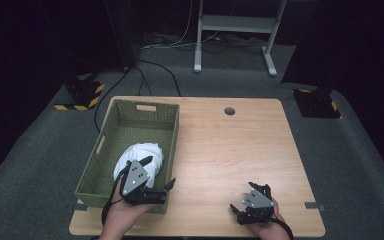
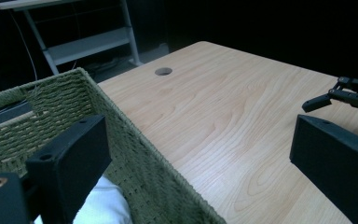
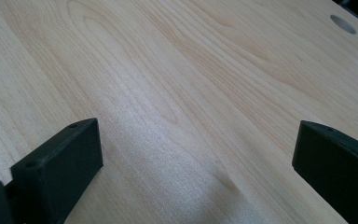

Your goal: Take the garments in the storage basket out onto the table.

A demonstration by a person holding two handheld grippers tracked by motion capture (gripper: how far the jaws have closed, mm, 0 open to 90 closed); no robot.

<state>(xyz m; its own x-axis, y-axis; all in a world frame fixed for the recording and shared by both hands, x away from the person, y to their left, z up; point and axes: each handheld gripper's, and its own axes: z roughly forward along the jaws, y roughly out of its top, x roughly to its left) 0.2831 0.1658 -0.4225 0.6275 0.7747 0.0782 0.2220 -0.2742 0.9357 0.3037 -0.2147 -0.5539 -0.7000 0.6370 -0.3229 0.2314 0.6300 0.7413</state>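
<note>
The white cloth [image 1: 139, 159] lies bunched in the basket [image 1: 111, 128] at the tabletop's [image 1: 230, 160] left edge, soft and light, best pinched at a raised fold, while left tongs [image 1: 157, 175] and right tongs [image 1: 240, 202] gape empty.

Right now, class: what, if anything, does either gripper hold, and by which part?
Nothing. The left gripper is open above the basket rim, near the white cloth; the right gripper is open over bare table.

White cloth [image 1: 141, 156] bundled, lying inside green woven basket [image 1: 122, 125], near front wall
</note>
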